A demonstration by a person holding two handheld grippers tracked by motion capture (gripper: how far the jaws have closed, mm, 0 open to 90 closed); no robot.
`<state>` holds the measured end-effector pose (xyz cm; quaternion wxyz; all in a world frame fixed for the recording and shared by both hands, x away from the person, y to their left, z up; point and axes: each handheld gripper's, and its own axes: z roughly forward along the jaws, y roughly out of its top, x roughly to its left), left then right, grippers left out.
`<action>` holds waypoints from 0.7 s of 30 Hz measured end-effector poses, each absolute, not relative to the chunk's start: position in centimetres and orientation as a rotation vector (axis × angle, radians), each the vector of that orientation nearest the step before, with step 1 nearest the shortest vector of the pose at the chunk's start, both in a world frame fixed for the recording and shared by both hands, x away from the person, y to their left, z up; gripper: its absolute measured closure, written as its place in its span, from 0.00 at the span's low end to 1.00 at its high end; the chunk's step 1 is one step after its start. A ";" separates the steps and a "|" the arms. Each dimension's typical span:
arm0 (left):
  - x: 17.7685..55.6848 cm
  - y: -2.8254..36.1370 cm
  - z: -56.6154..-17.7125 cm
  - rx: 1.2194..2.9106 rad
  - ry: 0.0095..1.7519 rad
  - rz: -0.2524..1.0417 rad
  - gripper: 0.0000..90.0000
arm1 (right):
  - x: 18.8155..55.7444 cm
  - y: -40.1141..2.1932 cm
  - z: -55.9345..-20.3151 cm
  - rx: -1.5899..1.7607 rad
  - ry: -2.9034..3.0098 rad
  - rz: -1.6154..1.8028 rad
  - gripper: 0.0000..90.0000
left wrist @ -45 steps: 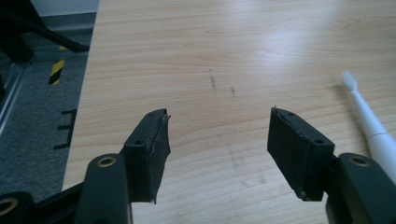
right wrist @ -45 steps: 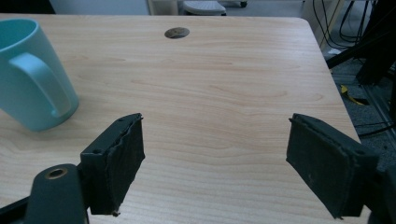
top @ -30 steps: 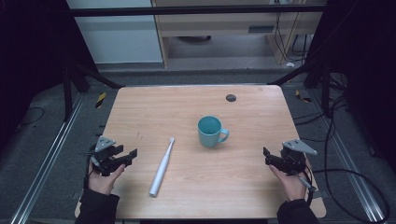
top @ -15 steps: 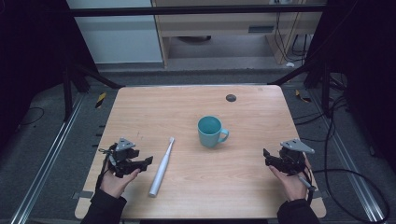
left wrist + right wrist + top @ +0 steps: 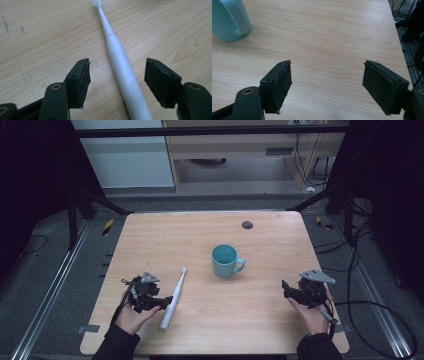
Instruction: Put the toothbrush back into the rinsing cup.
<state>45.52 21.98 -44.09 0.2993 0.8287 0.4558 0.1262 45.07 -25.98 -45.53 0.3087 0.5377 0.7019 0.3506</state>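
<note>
Left gripper (image 5: pixel 167 301): held in the person's left hand (image 5: pixel 131 316) at the near left of the table, pointing rightward at the toothbrush. In the left gripper view (image 5: pixel 117 85) its jaws stand wide apart, one on each side of the handle, with bare wood showing between each pad and the handle. It grips nothing.

Right gripper (image 5: pixel 285 287): held in the person's right hand (image 5: pixel 311 312) at the near right of the table, pointing leftward. In the right gripper view (image 5: pixel 328 86) its jaws are spread wide with only tabletop between them. It holds nothing. A grey three-cornered plate sits on top of it.

Toothbrush (image 5: pixel 173 299): white, lying flat on the table at the near left, brush head towards the far side and a little to the right, thick handle end towards the person. In the left gripper view (image 5: pixel 120 67) the handle runs up between the jaws and narrows to a slim neck, with the bristle head at the top edge.

Mug (image 5: pixel 225 261): teal, upright, about mid-table, handle turned to the right. Well apart from both grippers and from the toothbrush. Its handle side shows at the upper left corner of the right gripper view (image 5: pixel 229 21).

Table (image 5: pixel 210 227): pale wood, rectangular, on a dark frame.

Dark disc (image 5: pixel 247 224): small, round, near the far edge of the table, beyond the mug.

Cables (image 5: pixel 370 310): black, trailing from the right gripper and over the floor to the right of the table.
</note>
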 end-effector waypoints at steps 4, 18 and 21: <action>45.5 21.5 -44.5 2.240 1.216 0.307 0.42 | 45.1 -26.0 -45.5 1.421 1.856 0.925 0.26; 46.3 20.3 -45.3 2.317 1.253 0.252 0.46 | 45.2 -25.9 -45.6 1.427 1.871 0.914 0.27; 46.7 19.9 -45.5 2.330 1.266 0.232 0.46 | 45.2 -25.9 -45.7 1.425 1.876 0.910 0.28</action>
